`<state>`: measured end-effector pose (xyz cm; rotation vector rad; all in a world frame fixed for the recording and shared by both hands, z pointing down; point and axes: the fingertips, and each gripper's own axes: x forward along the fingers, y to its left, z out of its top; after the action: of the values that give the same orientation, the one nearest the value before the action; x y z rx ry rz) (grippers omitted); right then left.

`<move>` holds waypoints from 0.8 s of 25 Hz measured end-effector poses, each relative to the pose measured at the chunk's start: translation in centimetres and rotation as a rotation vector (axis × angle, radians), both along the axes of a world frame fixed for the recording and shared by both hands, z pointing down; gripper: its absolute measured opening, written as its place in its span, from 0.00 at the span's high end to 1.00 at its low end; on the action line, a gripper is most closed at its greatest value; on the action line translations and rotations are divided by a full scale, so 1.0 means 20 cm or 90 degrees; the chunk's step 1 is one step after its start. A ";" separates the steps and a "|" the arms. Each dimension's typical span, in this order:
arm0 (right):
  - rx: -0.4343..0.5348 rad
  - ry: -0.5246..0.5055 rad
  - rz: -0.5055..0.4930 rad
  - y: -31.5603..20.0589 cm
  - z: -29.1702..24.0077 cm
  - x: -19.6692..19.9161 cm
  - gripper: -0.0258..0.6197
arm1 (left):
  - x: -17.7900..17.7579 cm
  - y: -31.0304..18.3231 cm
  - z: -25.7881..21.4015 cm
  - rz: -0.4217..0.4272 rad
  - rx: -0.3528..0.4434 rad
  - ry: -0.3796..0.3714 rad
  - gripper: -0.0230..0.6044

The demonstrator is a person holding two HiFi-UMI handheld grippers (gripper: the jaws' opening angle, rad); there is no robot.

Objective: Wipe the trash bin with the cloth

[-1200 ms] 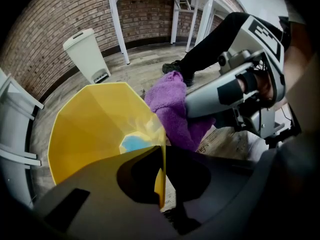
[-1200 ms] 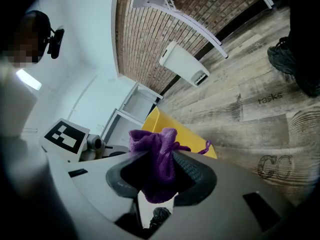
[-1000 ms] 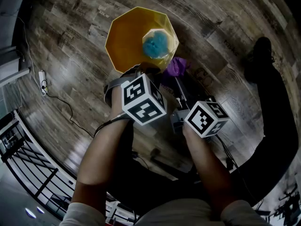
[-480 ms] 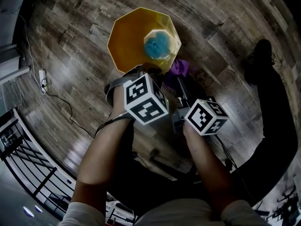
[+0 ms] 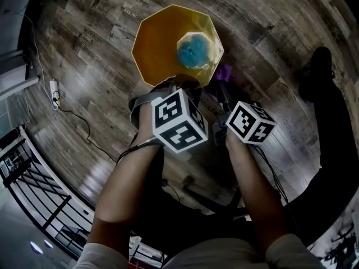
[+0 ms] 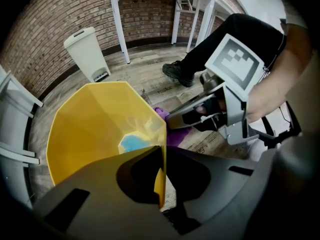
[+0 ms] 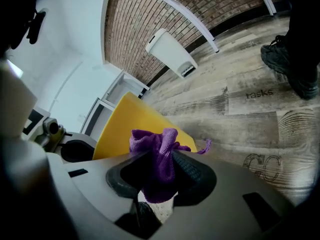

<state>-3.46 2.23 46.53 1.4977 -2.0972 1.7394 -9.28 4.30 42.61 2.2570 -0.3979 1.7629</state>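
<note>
Over the last second the right gripper [image 5: 224, 84] has come down and moved in closer to the yellow trash bin [image 5: 160, 43], carrying the purple cloth [image 5: 225, 72] with it. The left gripper [image 5: 178, 83] hasn't budged from the rim.

From where I'm standing, the left gripper [image 6: 161, 154] points steeply down, its jaws closed nearly all the way on the thin wall of the bin [image 6: 90, 129], with the near edge of the rim pinched between them. The right gripper [image 7: 160, 159] has its jaws closed on the cloth [image 7: 155, 154], which bunches up above the pads and hangs a little below them.

The bin stands upright on the wood-plank floor [image 5: 95, 66], open at the top, with something blue [image 5: 193, 50] lying at the bottom. The cloth [image 6: 175, 136] sits just outside the bin's outer wall [image 7: 130, 119], on the side toward the right gripper [image 6: 172, 119]. I can't make out whether it is actually touching the plastic.

A white pedal bin [image 6: 90, 54] stands against the brick wall behind. A dark shoe [image 6: 177, 73] rests on the floor beyond the right gripper, and a power strip [image 5: 54, 92] with its cable lies off to the left.
</note>
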 end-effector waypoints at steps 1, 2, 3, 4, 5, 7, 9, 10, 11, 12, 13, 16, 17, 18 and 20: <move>-0.004 0.002 -0.001 -0.01 0.03 0.00 0.76 | 0.00 0.00 0.00 0.000 0.001 0.001 0.94; -0.008 0.005 0.000 -0.02 0.05 0.00 0.76 | 0.00 0.00 0.00 -0.001 0.001 0.002 0.94; -0.012 0.008 0.000 -0.02 0.08 0.00 0.76 | 0.00 0.00 0.00 -0.003 0.002 0.003 0.94; -0.016 0.011 0.001 -0.03 0.11 0.00 0.76 | 0.00 -0.01 -0.01 -0.005 0.002 0.004 0.94; -0.020 0.013 0.000 -0.04 0.14 0.00 0.76 | 0.01 -0.01 -0.01 -0.009 0.002 0.005 0.94; -0.026 0.020 -0.005 -0.05 0.20 0.00 0.76 | 0.01 -0.01 -0.01 -0.017 0.002 0.006 0.94; -0.036 0.028 -0.012 -0.06 0.27 0.00 0.76 | 0.02 -0.02 -0.02 -0.021 0.003 0.006 0.94; -0.042 0.032 -0.016 -0.07 0.31 0.00 0.76 | 0.01 -0.02 -0.02 -0.021 0.004 0.006 0.94; -0.046 0.037 -0.021 -0.07 0.34 0.00 0.76 | 0.01 -0.02 -0.01 -0.020 0.005 0.005 0.94; -0.047 0.041 -0.026 -0.08 0.38 0.00 0.76 | 0.01 -0.02 -0.01 -0.018 0.006 0.005 0.94; -0.048 0.044 -0.032 -0.09 0.41 0.00 0.76 | 0.01 -0.02 -0.01 -0.017 0.006 0.006 0.94; -0.063 0.052 -0.049 -0.10 0.50 0.00 0.76 | 0.01 -0.01 -0.01 -0.014 0.003 0.007 0.94; -0.066 0.055 -0.056 -0.11 0.53 0.01 0.76 | 0.01 0.00 -0.01 -0.012 0.001 0.007 0.94; -0.069 0.058 -0.062 -0.12 0.56 0.01 0.76 | 0.00 0.00 -0.02 -0.009 0.000 0.008 0.94; -0.077 0.066 -0.074 -0.13 0.62 0.01 0.76 | 0.00 0.01 -0.02 -0.002 -0.002 0.008 0.94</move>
<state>-3.17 -0.45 58.96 1.3750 -1.9502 1.6761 -9.25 4.54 42.25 2.2636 -0.3959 1.7450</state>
